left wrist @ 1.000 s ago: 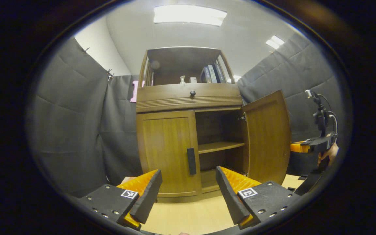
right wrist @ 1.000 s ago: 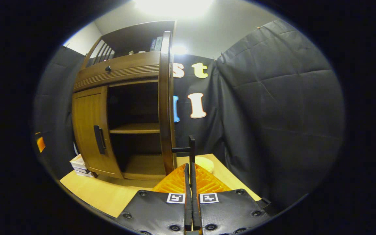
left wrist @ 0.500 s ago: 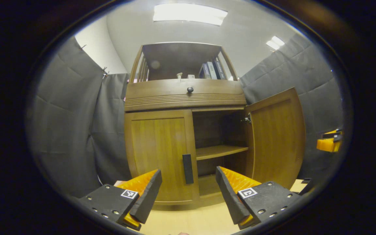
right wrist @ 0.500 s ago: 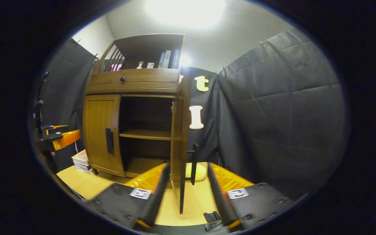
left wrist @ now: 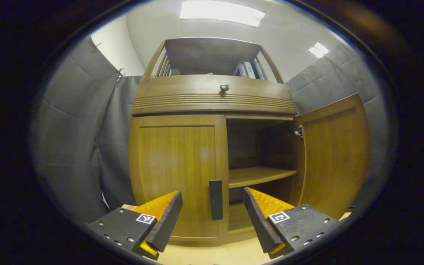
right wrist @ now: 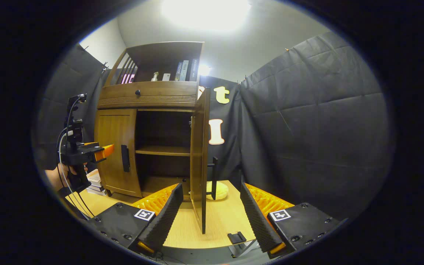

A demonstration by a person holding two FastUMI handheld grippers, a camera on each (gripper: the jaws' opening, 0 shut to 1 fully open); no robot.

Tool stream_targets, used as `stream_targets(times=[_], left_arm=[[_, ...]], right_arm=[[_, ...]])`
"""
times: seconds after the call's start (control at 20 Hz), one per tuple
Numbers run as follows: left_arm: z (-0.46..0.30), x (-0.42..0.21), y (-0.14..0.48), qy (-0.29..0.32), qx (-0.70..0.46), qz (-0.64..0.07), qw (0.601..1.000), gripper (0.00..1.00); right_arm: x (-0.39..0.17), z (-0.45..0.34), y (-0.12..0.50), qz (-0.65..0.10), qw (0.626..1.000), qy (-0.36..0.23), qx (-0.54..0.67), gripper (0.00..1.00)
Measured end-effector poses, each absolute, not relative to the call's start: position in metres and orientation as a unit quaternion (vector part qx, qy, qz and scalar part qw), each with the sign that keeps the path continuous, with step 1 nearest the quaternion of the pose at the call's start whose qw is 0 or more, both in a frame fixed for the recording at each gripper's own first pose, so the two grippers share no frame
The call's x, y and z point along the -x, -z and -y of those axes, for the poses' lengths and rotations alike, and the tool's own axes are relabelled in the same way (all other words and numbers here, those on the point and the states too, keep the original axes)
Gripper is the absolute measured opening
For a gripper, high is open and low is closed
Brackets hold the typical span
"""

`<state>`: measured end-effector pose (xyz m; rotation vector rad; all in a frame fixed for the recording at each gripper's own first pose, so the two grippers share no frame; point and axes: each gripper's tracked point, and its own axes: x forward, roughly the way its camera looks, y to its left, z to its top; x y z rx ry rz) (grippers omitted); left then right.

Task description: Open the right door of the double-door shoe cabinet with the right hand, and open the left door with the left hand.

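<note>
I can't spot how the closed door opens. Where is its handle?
In the left gripper view the dark vertical handle sits low on the closed left door, at its inner edge beside the open compartment, straight ahead between the left hand-held gripper fingers.

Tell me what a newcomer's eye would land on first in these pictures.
The wooden shoe cabinet stands dead ahead, its right door swung wide open on a bare inner shelf while the left door is shut. The left gripper hangs open in front of the left door's dark handle. In the right gripper view, the right gripper is open, straddling the open door's edge without touching it.
</note>
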<state>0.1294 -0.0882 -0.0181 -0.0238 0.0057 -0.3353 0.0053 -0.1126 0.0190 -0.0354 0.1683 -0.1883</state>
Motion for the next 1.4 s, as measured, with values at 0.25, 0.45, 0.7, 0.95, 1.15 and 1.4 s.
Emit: stream_targets(times=[0.25, 0.45, 0.7, 0.95, 1.15, 1.4], left_arm=[[0.102, -0.167, 0.039, 0.174, 0.009, -0.018, 0.985, 0.96], [0.110, -0.192, 0.058, 0.175, 0.018, -0.030, 0.984, 0.96], [0.128, -0.213, 0.079, 0.176, 0.009, -0.058, 0.983, 0.88], [0.131, -0.227, 0.100, 0.159, 0.000, -0.074, 0.984, 0.58], [0.131, -0.229, 0.102, 0.146, 0.017, -0.082, 0.986, 0.28], [0.129, -0.220, 0.099, 0.153, 0.037, -0.100, 0.983, 0.17]], right_arm=[[0.006, 0.127, -0.018, -0.094, 0.988, 0.120, 0.015, 0.98], [0.008, 0.136, -0.015, -0.101, 0.986, 0.134, 0.007, 0.98], [0.006, 0.142, -0.012, -0.104, 0.985, 0.138, 0.007, 0.97], [0.000, 0.144, -0.005, -0.114, 0.984, 0.134, -0.002, 0.97], [-0.002, 0.145, -0.004, -0.116, 0.985, 0.129, -0.006, 0.98], [-0.007, 0.140, -0.004, -0.114, 0.988, 0.105, -0.018, 0.97]])
